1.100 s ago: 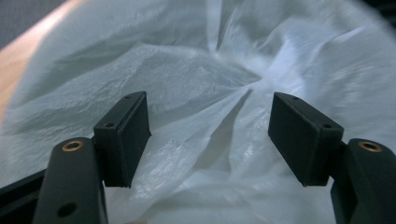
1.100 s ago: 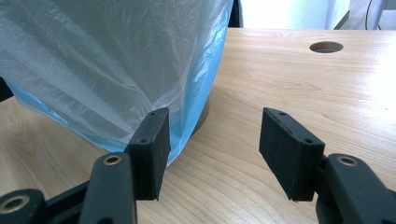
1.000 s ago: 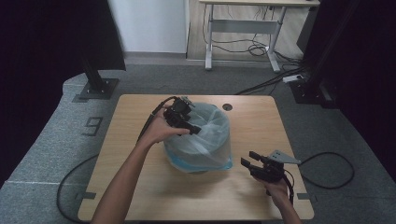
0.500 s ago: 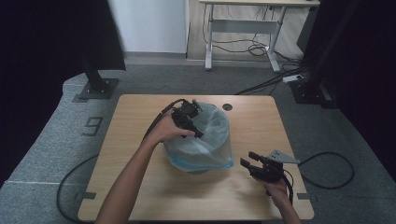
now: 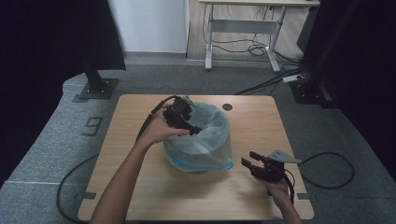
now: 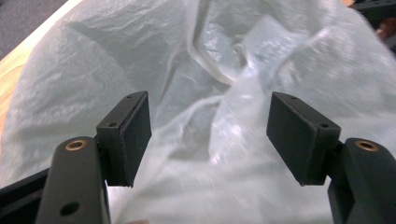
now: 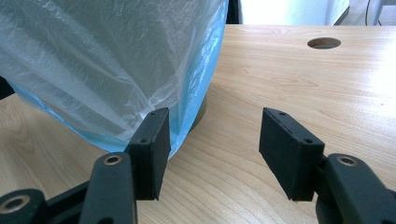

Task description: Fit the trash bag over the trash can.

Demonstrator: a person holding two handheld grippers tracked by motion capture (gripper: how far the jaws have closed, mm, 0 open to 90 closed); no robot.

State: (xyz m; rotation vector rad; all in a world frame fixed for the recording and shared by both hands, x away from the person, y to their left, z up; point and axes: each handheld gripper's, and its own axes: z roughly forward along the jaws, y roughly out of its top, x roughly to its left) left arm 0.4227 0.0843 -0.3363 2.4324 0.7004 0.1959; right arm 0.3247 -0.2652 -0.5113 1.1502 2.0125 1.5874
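A bin lined with a translucent, blue-tinged plastic bag (image 5: 205, 144) stands in the middle of the wooden table (image 5: 140, 186). My left gripper (image 5: 197, 131) hovers over the left part of the bag's mouth, open, with nothing between its jaws. In the left gripper view the crumpled bag (image 6: 210, 84) lies just beyond my left gripper (image 6: 210, 137). My right gripper (image 5: 248, 158) rests low at the bin's right, open and pointing at it. In the right gripper view the bag's (image 7: 102, 60) blue hem hangs by the left jaw of my right gripper (image 7: 212, 149), apart from it.
A round cable hole (image 5: 227, 107) pierces the table behind the bin, also seen as the hole (image 7: 323, 43) in the right gripper view. Cables trail off both table sides. A desk frame (image 5: 243, 28) and black stands (image 5: 95, 84) sit on the grey floor beyond.
My left gripper has moved right and slightly nearer, from the bag's left rim to over its mouth. The right gripper has stayed put.
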